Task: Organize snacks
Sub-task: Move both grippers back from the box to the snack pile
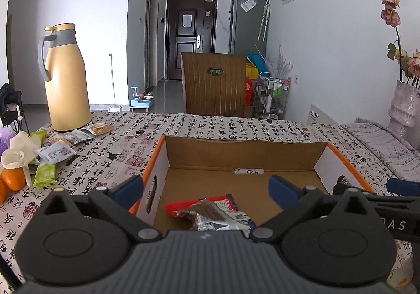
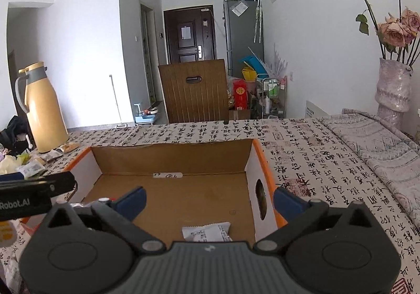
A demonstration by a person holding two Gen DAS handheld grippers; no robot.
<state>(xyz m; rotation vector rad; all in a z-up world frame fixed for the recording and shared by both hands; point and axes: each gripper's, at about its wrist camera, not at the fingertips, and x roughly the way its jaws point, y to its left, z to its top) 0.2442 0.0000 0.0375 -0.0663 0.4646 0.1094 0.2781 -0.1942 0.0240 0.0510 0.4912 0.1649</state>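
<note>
An open cardboard box [image 1: 244, 155] with orange rims sits on the table; it also shows in the right wrist view [image 2: 170, 157]. My left gripper [image 1: 206, 187] is open and empty over the box's left near corner. Below it, red and silver snack packets [image 1: 210, 212] lie on the box floor. My right gripper [image 2: 210, 198] is open and empty over the box's right side. A white snack packet [image 2: 207, 232] lies in the box below it. More snack packets [image 1: 55, 152] lie loose on the table at the left by the jug.
A tall yellow thermos jug [image 1: 64, 78] stands far left on the table. Oranges [image 1: 13, 178] and a white flower lie at the left edge. A vase with roses [image 2: 393, 84] stands far right on a folded cloth. A wooden chair [image 1: 215, 84] stands behind the table.
</note>
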